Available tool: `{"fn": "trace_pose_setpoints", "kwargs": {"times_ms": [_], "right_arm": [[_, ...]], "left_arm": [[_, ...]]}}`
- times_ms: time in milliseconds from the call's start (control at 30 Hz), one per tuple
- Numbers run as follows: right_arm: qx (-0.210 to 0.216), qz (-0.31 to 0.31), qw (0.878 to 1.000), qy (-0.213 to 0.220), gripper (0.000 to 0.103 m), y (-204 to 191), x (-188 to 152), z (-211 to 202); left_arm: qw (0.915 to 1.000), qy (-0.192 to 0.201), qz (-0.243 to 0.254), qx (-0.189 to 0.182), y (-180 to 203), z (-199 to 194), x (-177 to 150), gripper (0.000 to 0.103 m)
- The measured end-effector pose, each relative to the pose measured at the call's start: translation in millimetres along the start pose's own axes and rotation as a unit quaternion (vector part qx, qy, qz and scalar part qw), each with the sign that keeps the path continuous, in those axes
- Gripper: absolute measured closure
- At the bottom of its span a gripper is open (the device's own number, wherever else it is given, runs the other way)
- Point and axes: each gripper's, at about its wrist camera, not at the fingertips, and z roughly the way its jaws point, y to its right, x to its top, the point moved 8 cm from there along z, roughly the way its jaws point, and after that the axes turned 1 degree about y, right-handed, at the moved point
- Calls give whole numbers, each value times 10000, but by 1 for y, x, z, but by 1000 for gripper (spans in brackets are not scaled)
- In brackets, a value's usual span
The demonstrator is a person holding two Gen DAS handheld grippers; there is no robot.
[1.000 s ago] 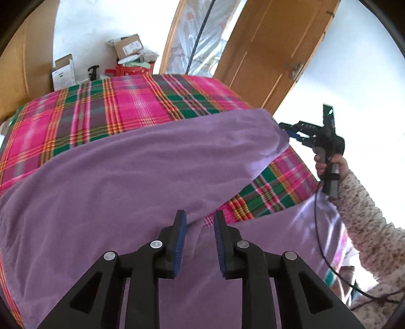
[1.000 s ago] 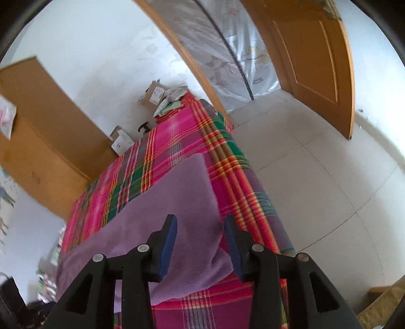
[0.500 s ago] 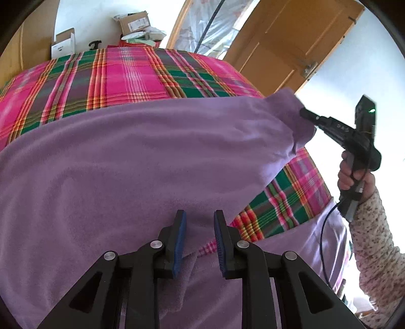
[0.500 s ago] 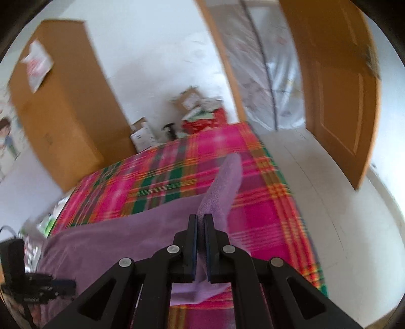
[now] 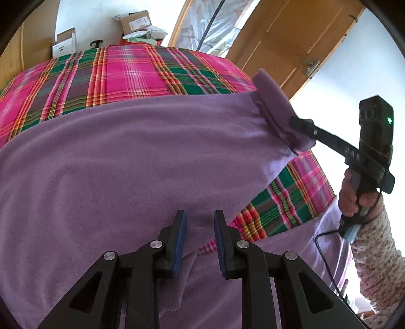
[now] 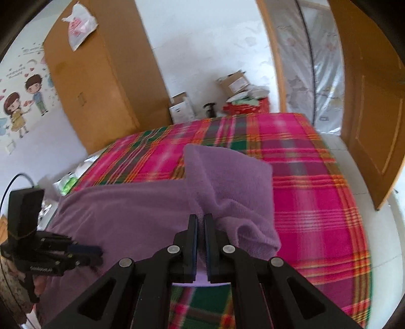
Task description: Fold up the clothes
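Biggest thing first: the bed (image 5: 141,68), its pink, green and orange plaid cover running to the far edge, where cardboard boxes (image 5: 135,21) sit against the white wall. One box carries a white label, but the print is too small to read.

Spread across the near half of the bed lies the purple fleece garment (image 5: 131,157), reaching from the left edge over to the right edge, with a second purple layer showing along the near edge under the left tool.

And there is the right gripper (image 6: 200,220), jaws pinched tight on a bunched fold of that fleece at the bed's right edge, the cloth lifted clear of the plaid (the left wrist view shows the fabric drawn up into a peak at its tip). The hand (image 5: 350,200) wrapped round its handle wears a flower-printed sleeve (image 5: 377,255), and a green light glows on the tool's body. Pale characters run along its side, too faint to make out.

Down at the near edge, the left gripper (image 5: 198,222) hovers over the fleece, blue-padded jaws parted a little, nothing pinched between them.
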Motion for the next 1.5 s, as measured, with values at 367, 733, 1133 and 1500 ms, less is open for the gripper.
{"fn": "trace_pose_setpoints", "kwargs": {"times_ms": [367, 733, 1133, 1500], "right_arm": [[391, -247, 9986, -263, 98, -35, -25, 7], [731, 155, 9954, -593, 93, -32, -36, 9], [876, 672, 9938, -164, 85, 5, -18, -39], [857, 2690, 9578, -541, 64, 84, -30, -11]], "left_arm": [[9994, 312, -114, -28, 4, -8, 11, 80], [9998, 139, -127, 95, 6, 5, 9, 80], [9996, 108, -168, 187, 3, 11, 9, 80], [9989, 86, 36, 463, 9, 11, 8, 78]]}}
